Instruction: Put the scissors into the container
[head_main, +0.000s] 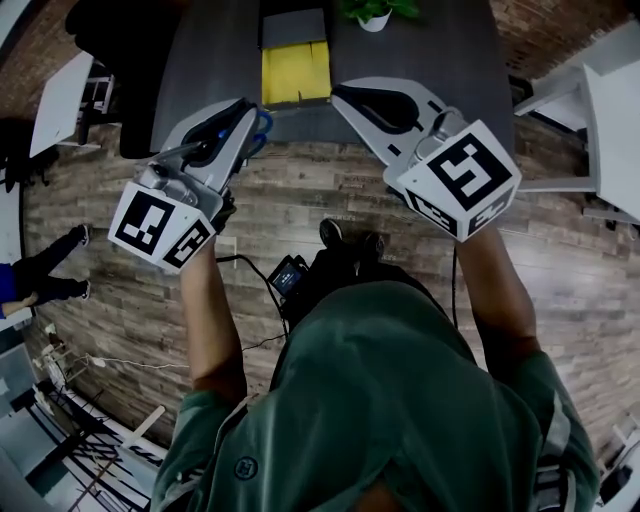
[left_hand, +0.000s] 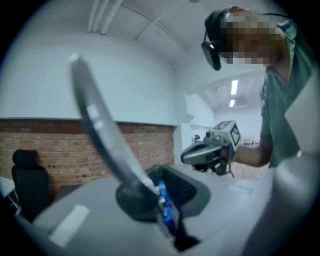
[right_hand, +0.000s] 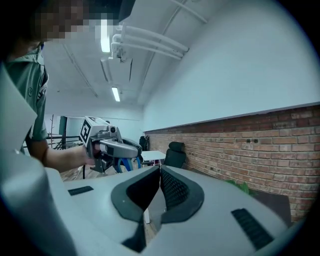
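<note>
Steel blades and blue plastic handles: the scissors (left_hand: 105, 131) are clamped in the left gripper (left_hand: 162, 197), with the blade slanting to the upper left of the left gripper view. They are likely stiff, light and slick on the metal, so a hold near the pivot seems safest. The right gripper (right_hand: 159, 172) is closed and empty. The yellow container (head_main: 295, 72) sits on the tabletop (head_main: 420, 50) at top centre of the head view.

Blue-handled scissors (left_hand: 107, 142) sit pinched in the left tongs (left_hand: 159, 197), blades tilted upward; yellow container (head_main: 295, 72) lies apart.
</note>
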